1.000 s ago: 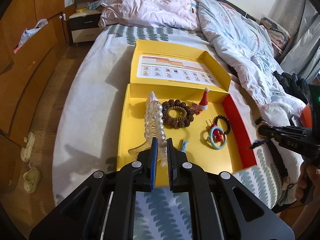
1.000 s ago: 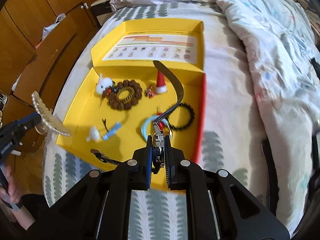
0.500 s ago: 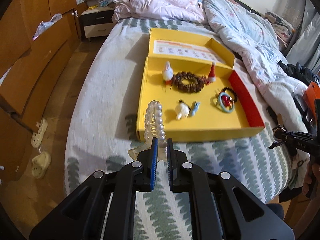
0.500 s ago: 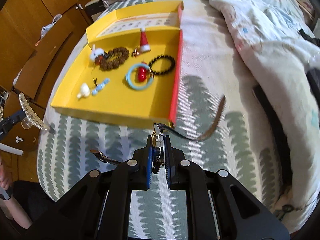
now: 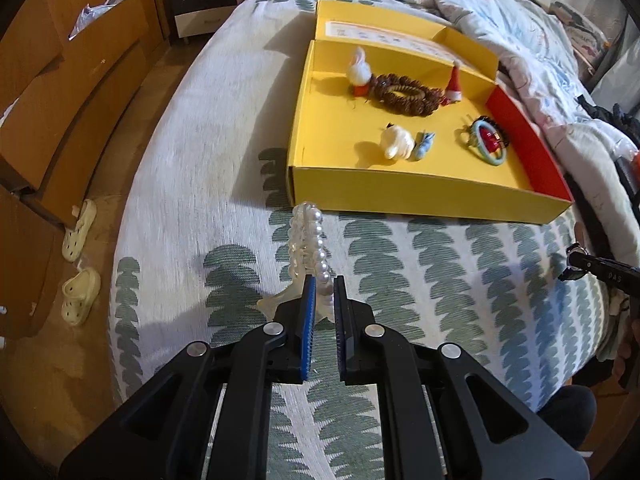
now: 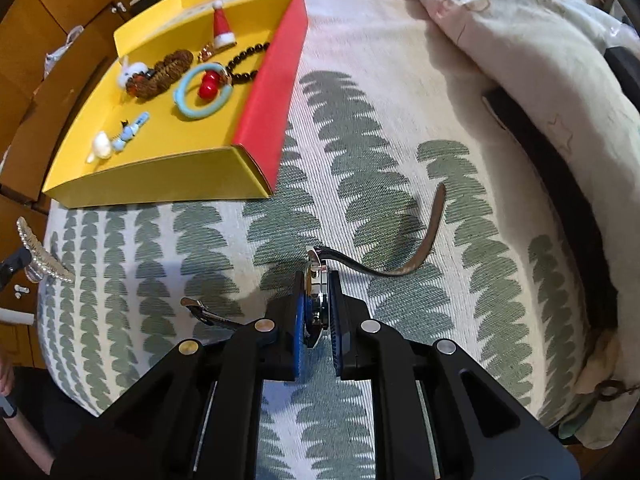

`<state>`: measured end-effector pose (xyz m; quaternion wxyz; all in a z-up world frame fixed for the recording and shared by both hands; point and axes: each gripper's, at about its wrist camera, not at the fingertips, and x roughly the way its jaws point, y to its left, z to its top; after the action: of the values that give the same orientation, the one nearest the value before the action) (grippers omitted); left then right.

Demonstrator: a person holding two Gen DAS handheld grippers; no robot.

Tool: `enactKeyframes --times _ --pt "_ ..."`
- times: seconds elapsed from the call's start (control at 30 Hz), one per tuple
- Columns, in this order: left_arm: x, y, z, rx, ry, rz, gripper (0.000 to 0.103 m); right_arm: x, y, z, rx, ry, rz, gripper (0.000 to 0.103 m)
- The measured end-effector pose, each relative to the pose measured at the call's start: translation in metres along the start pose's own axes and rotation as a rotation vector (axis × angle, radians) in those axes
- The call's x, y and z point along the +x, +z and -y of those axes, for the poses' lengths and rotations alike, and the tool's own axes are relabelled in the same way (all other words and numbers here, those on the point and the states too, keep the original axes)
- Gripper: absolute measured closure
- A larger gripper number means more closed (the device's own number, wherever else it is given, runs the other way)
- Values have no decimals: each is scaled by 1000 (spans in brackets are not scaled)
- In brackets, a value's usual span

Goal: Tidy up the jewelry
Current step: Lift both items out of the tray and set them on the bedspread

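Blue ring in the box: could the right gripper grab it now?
Probably not yet. The right gripper is shut on the watch, over the bedspread outside the box. The blue ring itself lies uncovered.

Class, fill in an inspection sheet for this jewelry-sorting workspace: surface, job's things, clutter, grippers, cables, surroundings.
Surface: white bedspread with green leaf print.
Job's things: open yellow cardboard box holds brown bead bracelet, light-blue ring, small Santa hat; pearl hair clip and leather-strap wristwatch are outside it.
Clutter: crumpled duvet.
Grippers: left gripper shut on the clip; right gripper shut on the watch.
Cables: nothing seen.
Surroundings: wooden drawers, cream slippers.
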<state>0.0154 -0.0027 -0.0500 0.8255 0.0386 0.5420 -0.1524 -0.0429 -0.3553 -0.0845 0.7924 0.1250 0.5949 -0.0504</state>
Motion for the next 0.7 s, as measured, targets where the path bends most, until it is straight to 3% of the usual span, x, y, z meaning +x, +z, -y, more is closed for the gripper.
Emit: enactKeyframes --times 0.2,0.47,0.57,0.6,0.63,0.7 --pt "6 3 -4 -5 17 1 94 14 6 -4 -3 -27 2 90" --pt "13 8 -16 -35 28 -20 93 7 13 -6 6 -50 42 78" --pt "10 12 -18 -42 8 -14 90 -5 13 -9 -1 -82 87 52" --pt "9 13 -18 -44 4 -9 84 -11 13 -10 1 -88 108 36" --pt "7 13 -19 -45 2 -3 80 -16 13 -11 1 -91 123 28" --pt "4 16 -19 -50 7 8 70 -27 14 -13 0 -88 165 26"
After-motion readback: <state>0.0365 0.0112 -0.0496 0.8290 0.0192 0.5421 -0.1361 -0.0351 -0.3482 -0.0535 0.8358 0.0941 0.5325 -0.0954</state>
